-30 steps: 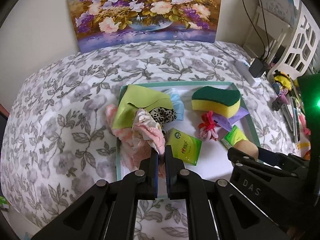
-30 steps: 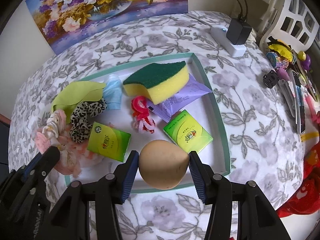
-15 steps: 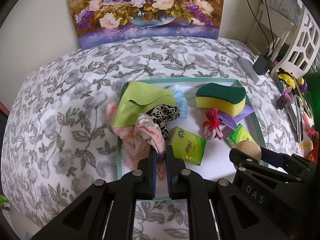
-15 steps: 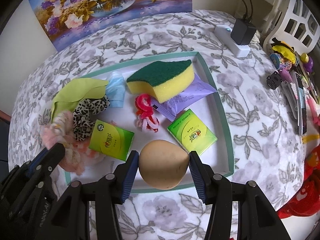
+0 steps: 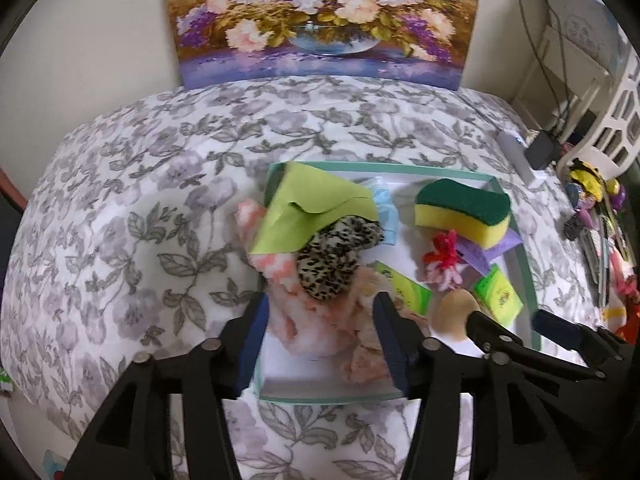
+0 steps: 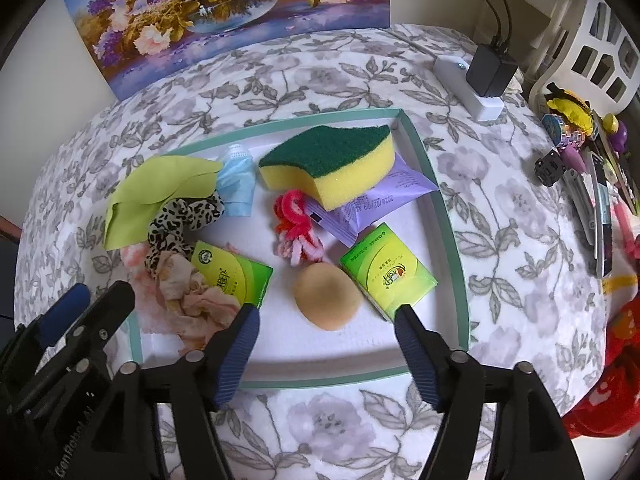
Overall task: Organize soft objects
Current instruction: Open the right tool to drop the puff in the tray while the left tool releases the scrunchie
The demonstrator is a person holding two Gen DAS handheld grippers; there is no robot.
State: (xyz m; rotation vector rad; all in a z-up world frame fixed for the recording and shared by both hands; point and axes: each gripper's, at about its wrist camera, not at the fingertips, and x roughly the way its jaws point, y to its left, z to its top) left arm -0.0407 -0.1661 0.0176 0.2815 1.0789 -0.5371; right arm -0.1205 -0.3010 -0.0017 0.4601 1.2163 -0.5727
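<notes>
A white tray with a teal rim (image 6: 440,208) holds the soft things: a green-and-yellow sponge (image 6: 332,160), a lime cloth (image 6: 152,188), a leopard scrunchie (image 6: 180,216), a red-pink yarn tie (image 6: 296,228), two green tissue packs (image 6: 230,276) (image 6: 388,276), a tan makeup sponge (image 6: 328,300) and a pink cloth (image 6: 192,300). My right gripper (image 6: 326,320) is open, jaws either side of the tan sponge lying on the tray. My left gripper (image 5: 320,320) is open over the pink cloth (image 5: 316,320), which lies loose at the tray's front left.
A flower painting (image 5: 320,20) leans on the wall behind the floral-covered table. A white power strip with a black plug (image 6: 480,80) lies at the back right. Pens, clips and small toys (image 6: 588,172) crowd the right edge. A red cloth (image 6: 616,380) sits front right.
Both grippers have opened. The left let go of the pink cloth, which now lies on the tray. The right let go of the tan sponge, now resting on the tray.
</notes>
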